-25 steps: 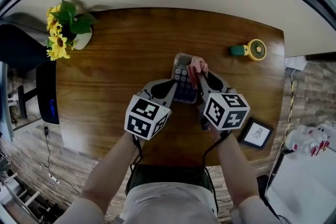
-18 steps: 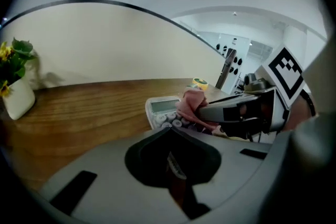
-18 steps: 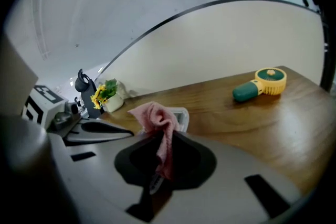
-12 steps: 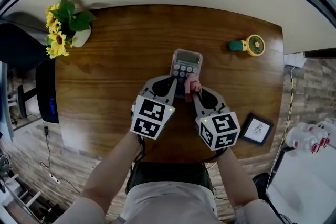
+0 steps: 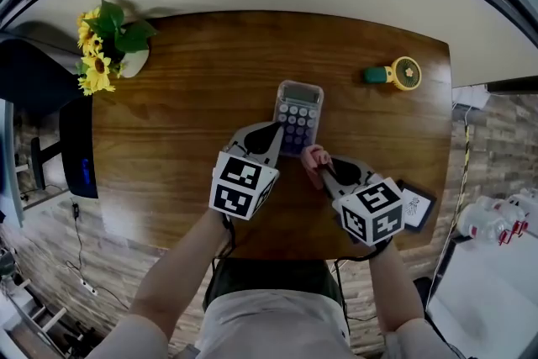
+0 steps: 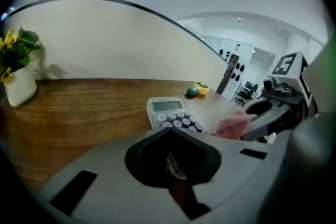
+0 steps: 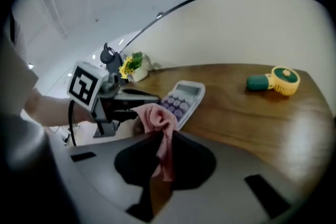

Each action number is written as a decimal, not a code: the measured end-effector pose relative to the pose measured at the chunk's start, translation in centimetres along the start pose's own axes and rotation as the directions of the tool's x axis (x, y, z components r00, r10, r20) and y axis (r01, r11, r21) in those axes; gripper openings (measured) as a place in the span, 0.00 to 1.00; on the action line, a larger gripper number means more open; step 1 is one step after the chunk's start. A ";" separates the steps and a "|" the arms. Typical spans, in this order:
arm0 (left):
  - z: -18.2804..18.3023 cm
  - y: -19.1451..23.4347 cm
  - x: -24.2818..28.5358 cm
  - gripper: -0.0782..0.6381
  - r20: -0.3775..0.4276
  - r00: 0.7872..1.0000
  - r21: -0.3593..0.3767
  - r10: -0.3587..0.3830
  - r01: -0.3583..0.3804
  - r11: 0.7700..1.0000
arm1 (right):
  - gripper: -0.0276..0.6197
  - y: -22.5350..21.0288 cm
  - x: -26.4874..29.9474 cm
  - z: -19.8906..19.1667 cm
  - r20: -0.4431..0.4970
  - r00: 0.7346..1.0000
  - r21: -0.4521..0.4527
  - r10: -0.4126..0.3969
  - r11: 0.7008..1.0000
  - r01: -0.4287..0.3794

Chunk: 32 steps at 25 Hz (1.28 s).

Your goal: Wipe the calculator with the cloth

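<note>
Wooden table (image 5: pixel 185 97), calculator (image 5: pixel 298 118) flat mid-table with its display at the far end. Right claw (image 5: pixel 324 168) pinches a bunched pink cloth (image 5: pixel 316 157), which is off the calculator, just beside its near right corner. Left claw (image 5: pixel 273 133) is pressed together and empty, tip at the calculator's near left edge - contact unclear.

Risks:
- If the left claw isn't pinning the calculator, a wipe stroke could likely skate it across the smooth wood.
- Only a small wad of cloth is gripped - drag on the keys may pull it loose.
</note>
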<state>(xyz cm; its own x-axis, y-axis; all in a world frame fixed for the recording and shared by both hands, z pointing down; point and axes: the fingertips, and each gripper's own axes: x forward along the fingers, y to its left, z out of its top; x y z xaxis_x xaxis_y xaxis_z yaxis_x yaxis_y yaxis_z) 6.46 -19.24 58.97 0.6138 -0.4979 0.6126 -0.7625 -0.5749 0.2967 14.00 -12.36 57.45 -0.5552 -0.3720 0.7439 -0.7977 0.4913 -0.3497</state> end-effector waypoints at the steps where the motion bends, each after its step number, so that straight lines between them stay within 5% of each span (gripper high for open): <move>1: -0.1 0.0 -0.2 0.11 0.004 1.000 -0.019 -0.007 0.007 1.000 | 0.11 -0.8 -0.3 1.3 0.040 0.999 0.003 -0.027 1.000 0.027; 6: -1.1 0.1 -1.3 0.11 -0.040 0.999 -0.026 -0.023 0.022 0.999 | 0.11 -4.9 -0.4 8.0 0.207 0.968 0.000 -0.144 0.989 0.148; 11: -1.6 0.1 -1.4 0.11 -0.042 0.997 -0.065 -0.064 0.062 0.996 | 0.11 -6.7 3.3 10.3 0.220 0.962 0.038 -0.159 0.987 0.155; 18: -1.7 0.2 -1.3 0.11 -0.019 0.998 -0.110 -0.053 0.050 0.993 | 0.11 -3.1 5.4 7.7 0.212 0.966 0.025 -0.145 0.989 0.143; 26: -1.6 0.1 -1.2 0.11 -0.014 0.999 -0.051 -0.034 0.033 0.998 | 0.11 2.1 3.8 2.7 0.146 0.987 -0.046 -0.067 0.996 0.075; 32: -1.7 0.5 -1.0 0.11 -0.017 1.000 -0.055 -0.019 0.018 0.998 | 0.11 5.8 3.3 -1.9 -0.055 0.997 -0.146 0.062 0.987 -0.069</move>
<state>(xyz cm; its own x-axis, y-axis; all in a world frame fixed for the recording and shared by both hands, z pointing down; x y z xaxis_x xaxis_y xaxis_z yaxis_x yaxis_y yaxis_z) 5.08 -17.95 59.76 0.6242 -0.4759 0.6195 -0.7618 -0.5468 0.3475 8.01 -9.26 58.99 -0.5896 -0.2968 0.7512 -0.7146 0.6253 -0.3137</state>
